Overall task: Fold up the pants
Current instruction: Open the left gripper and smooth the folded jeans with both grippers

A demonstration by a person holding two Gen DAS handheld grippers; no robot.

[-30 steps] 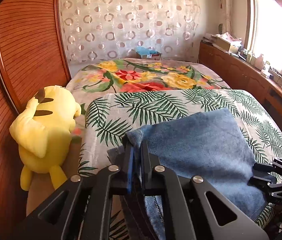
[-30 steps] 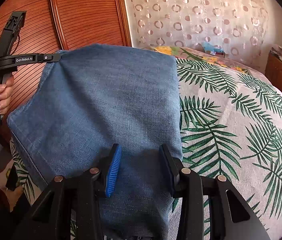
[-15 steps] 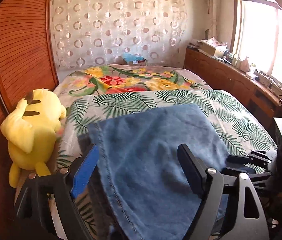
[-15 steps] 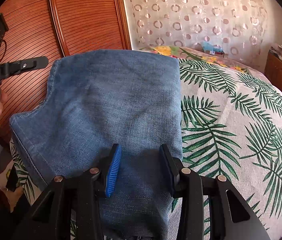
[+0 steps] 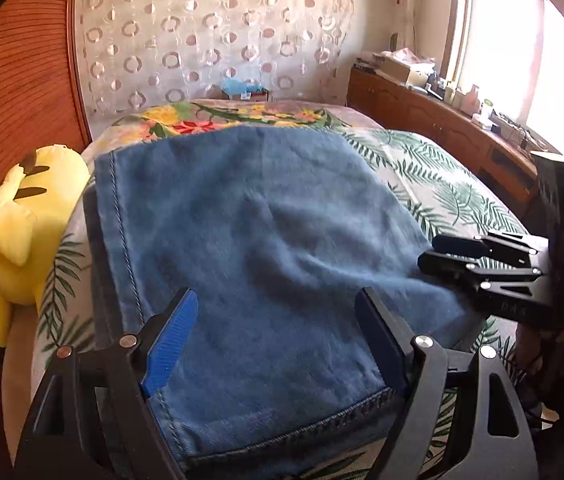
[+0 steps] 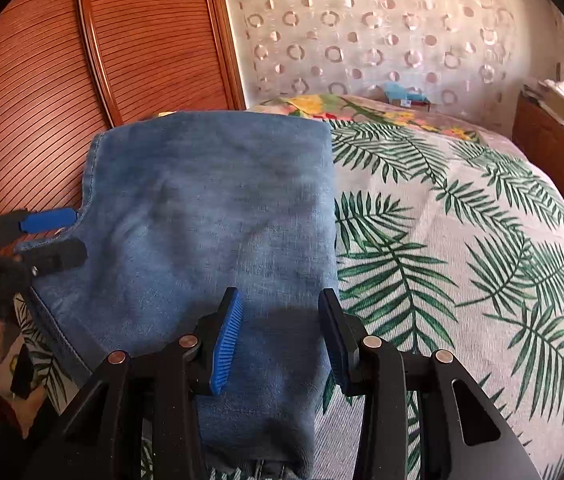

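Observation:
The blue denim pants [image 5: 266, 248] lie folded flat on the palm-leaf bedspread [image 5: 457, 196]. My left gripper [image 5: 278, 308] is open just above the pants' near hem and holds nothing. It also shows at the left edge of the right wrist view [image 6: 56, 234]. My right gripper [image 6: 282, 312] is open over the pants' [image 6: 210, 216] right edge, empty. It shows at the right of the left wrist view [image 5: 437, 254], at the cloth's edge.
A yellow plush toy [image 5: 26, 232] lies left of the pants beside the wooden headboard [image 6: 90, 60]. A floral blanket [image 5: 222, 116] covers the far bed. A wooden counter [image 5: 461, 132] with clutter runs under the window at right.
My left gripper opened and let go of the pants' corner, then came down low over the near hem. The pants settled flat. My right gripper stayed open in place.

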